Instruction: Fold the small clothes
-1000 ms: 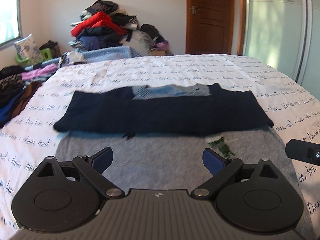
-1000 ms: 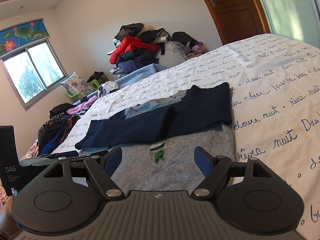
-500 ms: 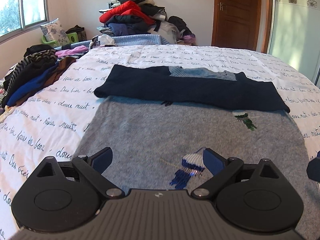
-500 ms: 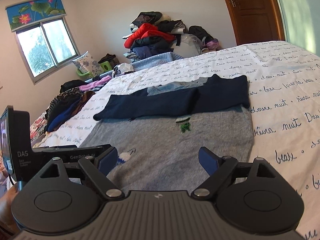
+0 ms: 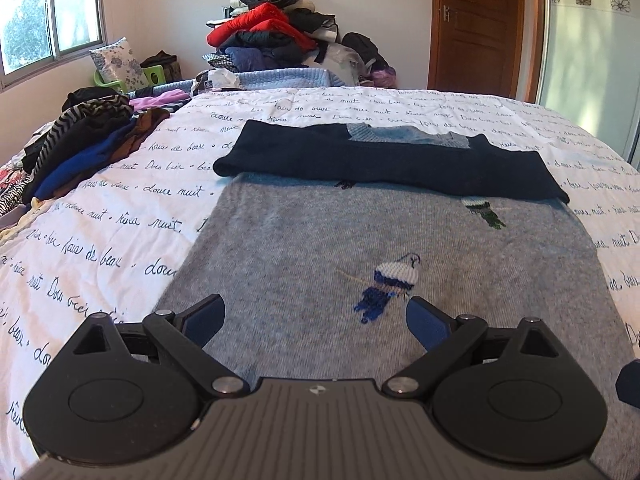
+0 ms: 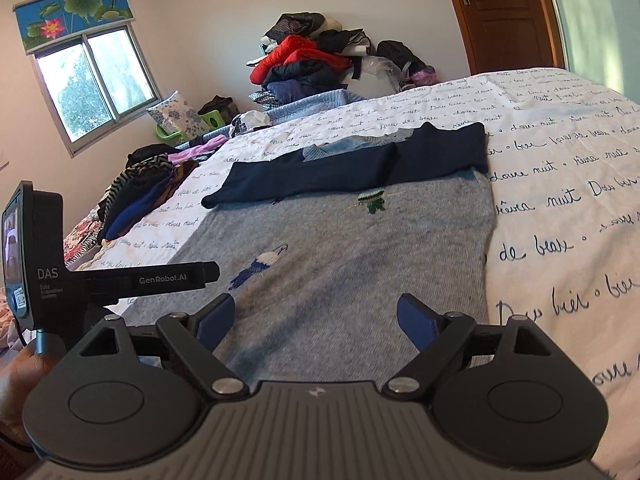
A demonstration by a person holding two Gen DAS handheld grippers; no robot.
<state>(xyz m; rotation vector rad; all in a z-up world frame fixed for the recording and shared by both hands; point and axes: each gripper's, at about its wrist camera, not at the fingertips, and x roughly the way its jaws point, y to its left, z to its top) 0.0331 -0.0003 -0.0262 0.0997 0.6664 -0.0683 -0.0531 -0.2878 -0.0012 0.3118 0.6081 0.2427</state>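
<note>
Grey sweater (image 5: 328, 248) is spread flat right ahead of both claws, its navy sleeves (image 5: 384, 164) already laid across the far end in a dark band, little knitted figures showing on the body between. My left gripper (image 5: 316, 316) hangs just above the near part of the knit, jaws spread wide, nothing between them; the right gripper (image 6: 316, 316) is the same, wide apart and empty, sitting over the near right portion with the sweater's right edge just off its right finger. I read the step in hand as taking the near hem to carry it up toward the sleeve band. To do it well I want each claw at its own corner, well apart from the other, pinching both layers of the knit together, then lifting evenly so the fold line comes out straight; a soft, stretchy knit like this will likely sag in the middle if one side leads. Under it all is the white bedspread (image 6: 560, 208) with script lettering. Off my left claw's left side, a heap of dark and striped clothes (image 5: 80, 140); far ahead against the wall a taller pile of clothes (image 5: 280, 32), a window (image 6: 92, 80) on the left, a wooden door (image 5: 480, 24) to the right.
</note>
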